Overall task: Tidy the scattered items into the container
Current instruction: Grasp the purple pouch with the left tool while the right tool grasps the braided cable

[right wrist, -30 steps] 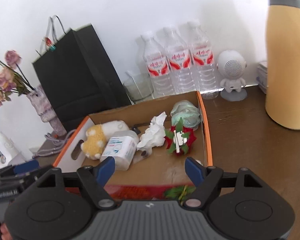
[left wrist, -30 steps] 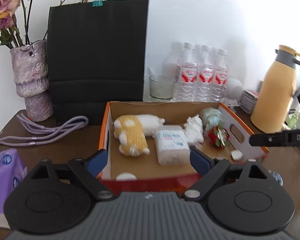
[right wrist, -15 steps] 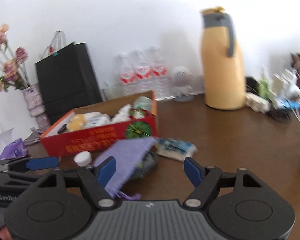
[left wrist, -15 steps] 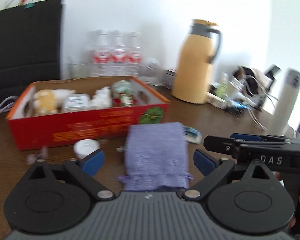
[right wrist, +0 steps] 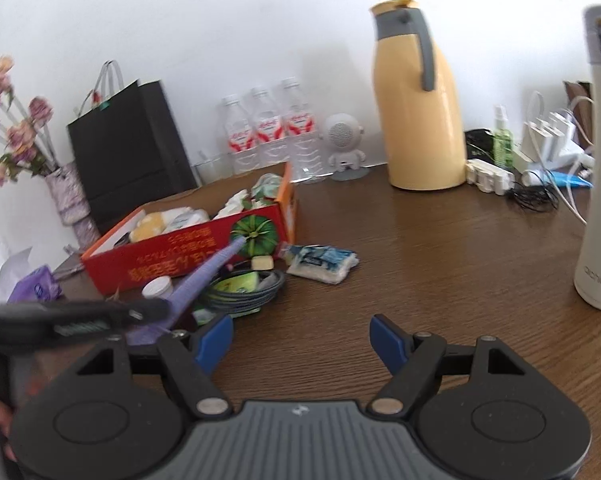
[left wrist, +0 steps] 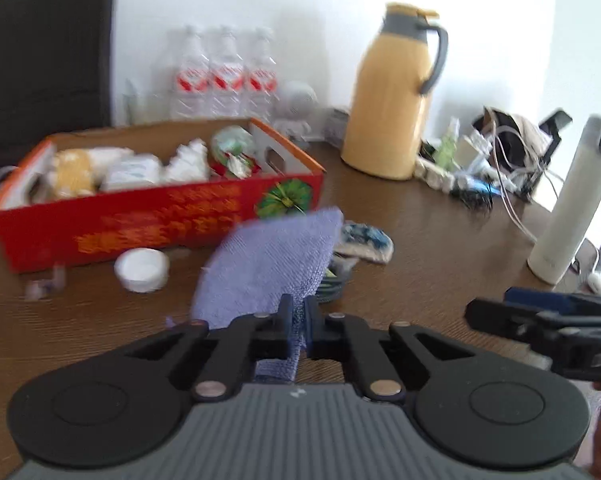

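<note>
The wooden table (right wrist: 440, 248) carries everything. The red box (left wrist: 156, 220), the container, has yellow writing on its long side, too blurred to read, and a green pumpkin picture at its end. Inside lie a yellow plush toy (left wrist: 70, 168), a tissue pack and crumpled paper. The yellow thermos jug (right wrist: 416, 120) stands behind it on the right, and the white flask (right wrist: 600, 160) has small grey letters near its bottom that I cannot read. Three water bottles (right wrist: 270, 132) with red labels stand at the wall beside the black paper bag (right wrist: 128, 148).

In front of the box lie a coiled cable (right wrist: 244, 290), a blue-white packet (right wrist: 320, 262) and a small white jar (left wrist: 142, 269).

The left gripper (left wrist: 298, 320) has just closed its jaws, and now they pinch the near edge of the purple cloth (left wrist: 268, 264), which rises tilted from the table; half a second ago the cloth lay flat between wide jaws. The right gripper (right wrist: 302, 344) stands wide apart with nothing between its blue pads, over bare table, as before.
</note>
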`<state>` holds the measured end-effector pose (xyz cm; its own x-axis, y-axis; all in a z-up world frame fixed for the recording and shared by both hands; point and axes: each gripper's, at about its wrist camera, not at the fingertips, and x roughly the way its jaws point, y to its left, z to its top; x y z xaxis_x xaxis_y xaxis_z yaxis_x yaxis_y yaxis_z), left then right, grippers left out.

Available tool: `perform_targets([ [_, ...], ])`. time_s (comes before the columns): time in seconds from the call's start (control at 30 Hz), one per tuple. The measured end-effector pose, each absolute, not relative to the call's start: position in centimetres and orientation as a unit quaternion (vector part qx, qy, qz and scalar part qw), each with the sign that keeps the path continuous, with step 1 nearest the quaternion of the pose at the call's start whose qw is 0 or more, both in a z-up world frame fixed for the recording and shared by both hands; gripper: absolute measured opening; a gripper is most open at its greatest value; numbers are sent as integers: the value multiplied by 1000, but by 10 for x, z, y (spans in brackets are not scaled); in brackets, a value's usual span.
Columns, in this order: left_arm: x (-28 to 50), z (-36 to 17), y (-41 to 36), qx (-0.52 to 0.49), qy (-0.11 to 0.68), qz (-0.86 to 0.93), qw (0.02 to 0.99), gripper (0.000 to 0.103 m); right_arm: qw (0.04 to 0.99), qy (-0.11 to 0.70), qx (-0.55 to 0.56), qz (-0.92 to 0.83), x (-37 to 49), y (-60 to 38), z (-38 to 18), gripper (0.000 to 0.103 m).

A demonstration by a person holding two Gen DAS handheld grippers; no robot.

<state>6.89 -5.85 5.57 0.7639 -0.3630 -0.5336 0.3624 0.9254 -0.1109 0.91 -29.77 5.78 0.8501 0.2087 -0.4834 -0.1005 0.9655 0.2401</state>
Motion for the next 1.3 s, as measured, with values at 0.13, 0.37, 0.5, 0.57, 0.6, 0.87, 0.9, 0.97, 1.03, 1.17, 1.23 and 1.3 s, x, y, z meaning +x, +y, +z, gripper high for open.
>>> perform_targets([
  [0.13,14,87,-2,-20,227,-137,964,5,952,268,59,134,19,-275,60,76],
  [0.37,-13,65,45,-58,271,-77,958,5,940,276,-10,200,84,-228,62,57],
  [0.5,-10,45,46,-60,309,-68,947,9,923,318,-59,210,117,-198,46,27],
  [0.57,-11,42,39,-53,310,-83,946,26,925,316,-61,201,121,-195,43,19],
  [0.6,-12,42,35,-48,307,-93,946,35,926,314,-51,203,120,-197,45,17],
  [0.87,-5,25,-5,-11,318,-96,943,95,957,198,3,212,47,-245,121,13],
  [0.9,-5,23,-8,-4,318,-99,943,96,958,193,3,212,34,-253,127,13],
  [0.97,-3,20,-13,11,320,-94,943,98,954,207,-7,219,10,-263,129,13],
  [1.03,1,16,-15,18,332,-89,939,98,945,238,-27,221,-10,-262,116,13],
  [1.17,9,7,-19,33,353,-75,932,98,932,288,-44,218,-39,-248,84,13],
  [1.23,7,7,-21,50,349,-76,933,98,926,299,-17,229,-49,-246,76,11],
  [1.3,4,5,-19,63,343,-76,934,97,921,311,-3,235,-54,-244,69,12],
])
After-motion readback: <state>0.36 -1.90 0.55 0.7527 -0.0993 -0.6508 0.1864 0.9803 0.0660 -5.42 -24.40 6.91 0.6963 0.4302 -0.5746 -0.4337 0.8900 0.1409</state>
